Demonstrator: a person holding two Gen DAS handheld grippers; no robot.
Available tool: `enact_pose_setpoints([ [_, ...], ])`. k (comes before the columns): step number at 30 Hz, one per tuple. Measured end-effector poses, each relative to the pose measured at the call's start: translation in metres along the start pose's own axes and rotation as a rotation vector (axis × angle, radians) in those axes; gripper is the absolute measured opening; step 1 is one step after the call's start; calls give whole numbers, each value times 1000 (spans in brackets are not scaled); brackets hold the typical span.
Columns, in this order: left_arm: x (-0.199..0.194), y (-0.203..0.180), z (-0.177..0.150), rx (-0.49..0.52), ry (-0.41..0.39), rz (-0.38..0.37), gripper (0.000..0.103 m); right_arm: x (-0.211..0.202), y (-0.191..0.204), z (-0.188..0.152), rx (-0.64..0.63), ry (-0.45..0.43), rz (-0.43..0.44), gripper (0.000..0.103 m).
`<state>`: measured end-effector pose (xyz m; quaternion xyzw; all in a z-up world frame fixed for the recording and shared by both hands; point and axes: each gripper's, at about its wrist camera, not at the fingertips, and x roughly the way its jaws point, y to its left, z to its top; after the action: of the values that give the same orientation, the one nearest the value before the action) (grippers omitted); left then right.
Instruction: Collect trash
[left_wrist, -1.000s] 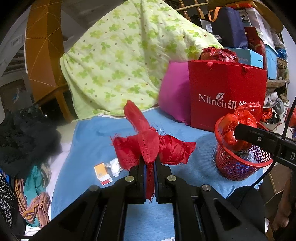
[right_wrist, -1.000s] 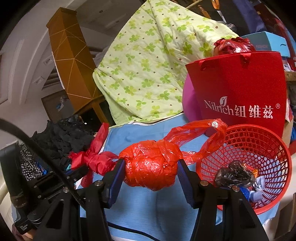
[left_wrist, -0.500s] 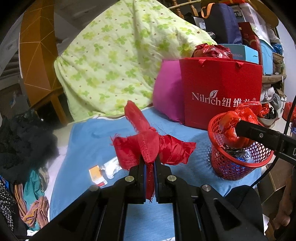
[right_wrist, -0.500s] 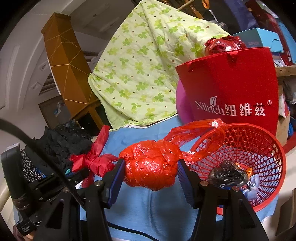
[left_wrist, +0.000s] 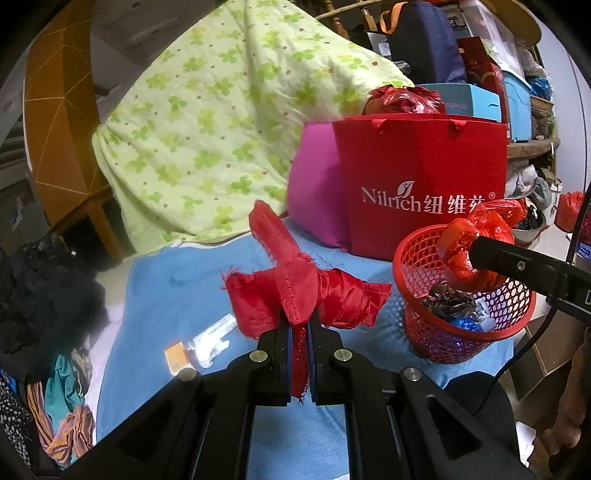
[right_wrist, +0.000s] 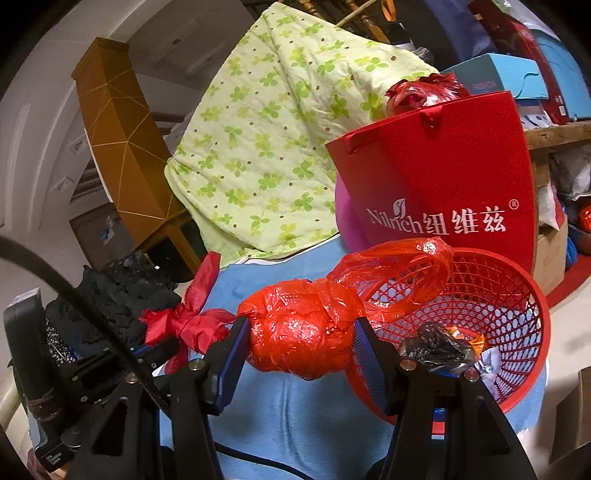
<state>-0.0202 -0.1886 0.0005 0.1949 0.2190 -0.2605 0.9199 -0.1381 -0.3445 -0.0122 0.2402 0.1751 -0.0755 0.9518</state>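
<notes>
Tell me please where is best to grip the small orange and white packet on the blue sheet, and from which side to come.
The orange and white packet lies flat on the blue sheet, beside a clear wrapper. Probably come from above, the jaws across its narrow width, fingertips pressing into the soft sheet at its long edges. Both grippers are full now, the left gripper with red cloth.
</notes>
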Motion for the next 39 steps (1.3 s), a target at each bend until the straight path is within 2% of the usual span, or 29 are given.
enact_pose_setpoints([
  [12, -1, -20, 12, 31, -14, -43, 7, -15, -26, 6, 39, -33, -39, 60],
  [26, 5, -61, 30, 72, -44, -201, 7, -36, -78, 15, 145, -83, -112, 62],
  [30, 13, -75, 33, 87, -30, -254, 8, -38, -94, 14, 180, -83, -132, 62],
  [39, 40, -110, 31, 139, 19, -324, 8, -36, -131, 11, 266, -81, -164, 62],
])
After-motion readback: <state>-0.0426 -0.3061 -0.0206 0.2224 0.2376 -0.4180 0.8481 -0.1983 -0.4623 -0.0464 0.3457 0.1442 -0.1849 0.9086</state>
